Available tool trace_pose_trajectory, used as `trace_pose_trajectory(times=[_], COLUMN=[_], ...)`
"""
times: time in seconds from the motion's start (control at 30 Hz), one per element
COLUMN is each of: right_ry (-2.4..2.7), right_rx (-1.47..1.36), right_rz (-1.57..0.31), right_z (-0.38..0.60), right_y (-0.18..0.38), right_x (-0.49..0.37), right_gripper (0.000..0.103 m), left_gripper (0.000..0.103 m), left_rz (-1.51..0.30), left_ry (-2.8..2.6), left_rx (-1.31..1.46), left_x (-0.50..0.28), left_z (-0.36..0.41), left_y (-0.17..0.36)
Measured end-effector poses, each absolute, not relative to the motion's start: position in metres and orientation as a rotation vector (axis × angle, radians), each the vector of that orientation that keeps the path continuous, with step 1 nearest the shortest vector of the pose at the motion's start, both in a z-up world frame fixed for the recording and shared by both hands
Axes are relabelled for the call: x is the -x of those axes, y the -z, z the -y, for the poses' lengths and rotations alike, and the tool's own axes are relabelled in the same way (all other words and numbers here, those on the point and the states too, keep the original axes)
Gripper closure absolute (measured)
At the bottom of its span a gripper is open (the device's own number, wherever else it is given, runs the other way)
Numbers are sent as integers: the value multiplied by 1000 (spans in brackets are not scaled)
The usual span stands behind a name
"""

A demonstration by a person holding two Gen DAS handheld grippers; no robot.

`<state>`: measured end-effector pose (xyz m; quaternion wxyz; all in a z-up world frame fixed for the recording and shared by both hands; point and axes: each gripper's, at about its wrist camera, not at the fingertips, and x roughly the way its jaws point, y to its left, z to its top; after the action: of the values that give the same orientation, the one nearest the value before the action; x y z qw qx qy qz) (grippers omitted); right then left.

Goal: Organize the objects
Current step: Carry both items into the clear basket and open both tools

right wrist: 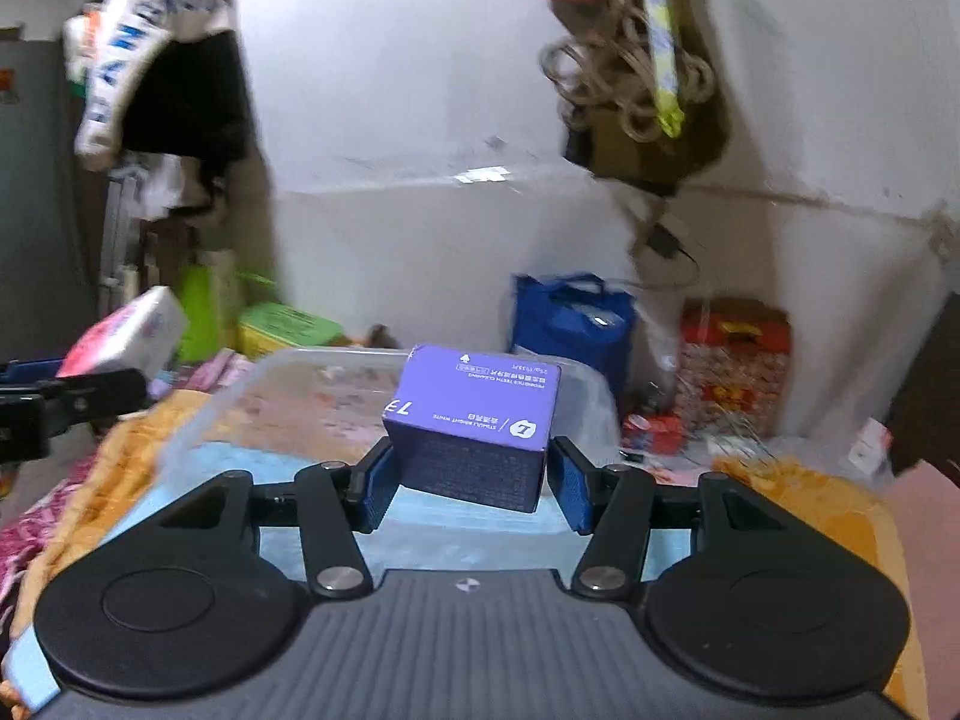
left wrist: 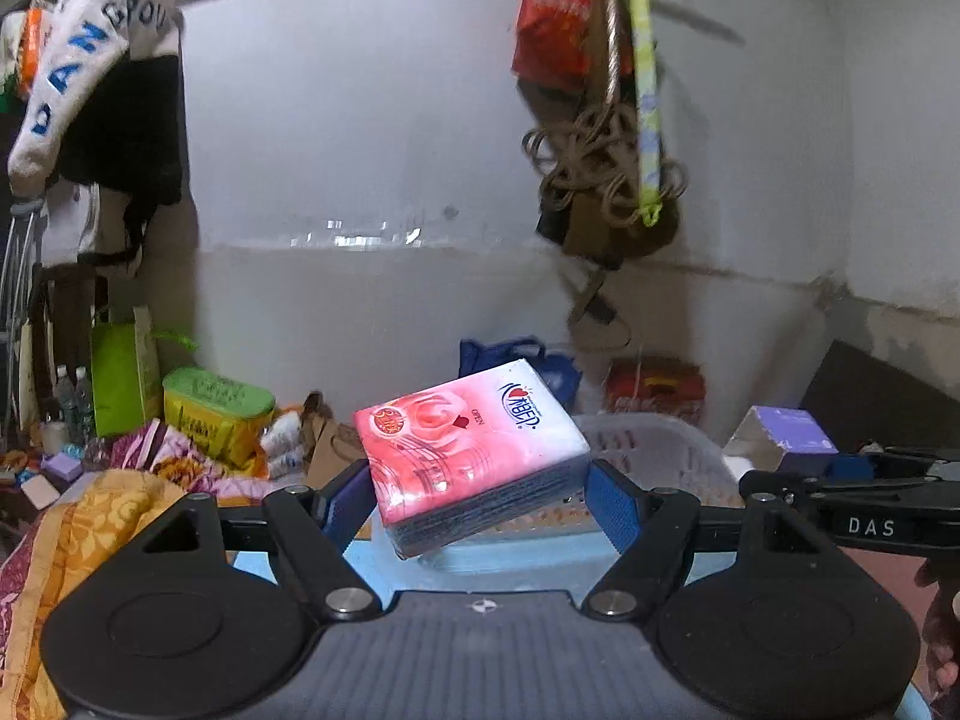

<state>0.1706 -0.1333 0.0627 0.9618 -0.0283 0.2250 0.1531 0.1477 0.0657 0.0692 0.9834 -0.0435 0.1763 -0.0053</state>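
Observation:
My left gripper (left wrist: 480, 498) is shut on a pink tissue pack (left wrist: 471, 450) and holds it tilted, above a white perforated basket (left wrist: 660, 450). My right gripper (right wrist: 471, 483) is shut on a purple box (right wrist: 474, 420), held above a clear plastic container (right wrist: 288, 384). The purple box also shows in the left wrist view (left wrist: 786, 429), far right, with the right gripper beside it. The tissue pack shows in the right wrist view (right wrist: 126, 333) at the left edge.
An orange floral blanket (left wrist: 108, 510) and a light blue surface (right wrist: 468, 522) lie below. Against the wall are a yellow-green tin (left wrist: 216, 408), a blue bag (right wrist: 570, 318) and a red box (right wrist: 735, 360). Clothes (left wrist: 90, 60) and ropes (left wrist: 600, 162) hang above.

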Motion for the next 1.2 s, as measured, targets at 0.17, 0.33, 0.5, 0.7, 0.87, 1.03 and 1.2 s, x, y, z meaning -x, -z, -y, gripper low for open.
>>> trace_pose_trajectory(times=[0.17, 0.33, 0.5, 0.7, 0.87, 1.03, 1.2], right_ry=[-327, -343, -318, -289, -307, -333, -350], right_rx=[-7, -3, 53, 40, 84, -32, -32], right_rz=[-500, -470, -408, -297, -346, -393, -543], right_z=[138, 137, 129, 143, 151, 169, 176], right_y=[-47, -37, -39, -54, -54, -19, 17], right_x=[-203, -212, -208, -181, -144, -94, -79], right_gripper=[46, 46, 14, 0, 0, 0, 0], left_gripper=[24, 24, 12, 0, 0, 0, 9], left_rz=[-434, -439, -424, -316, -315, -308, -445], left_ry=[36, 29, 22, -1, 47, 81, 170], left_rx=[99, 96, 68, 63, 68, 73, 102], left_x=[-194, -212, -220, -198, -164, -111, -103], left_z=[-59, -55, -57, -69, -73, -73, -63], left_y=[-61, -45, -34, -41, -44, -19, 20])
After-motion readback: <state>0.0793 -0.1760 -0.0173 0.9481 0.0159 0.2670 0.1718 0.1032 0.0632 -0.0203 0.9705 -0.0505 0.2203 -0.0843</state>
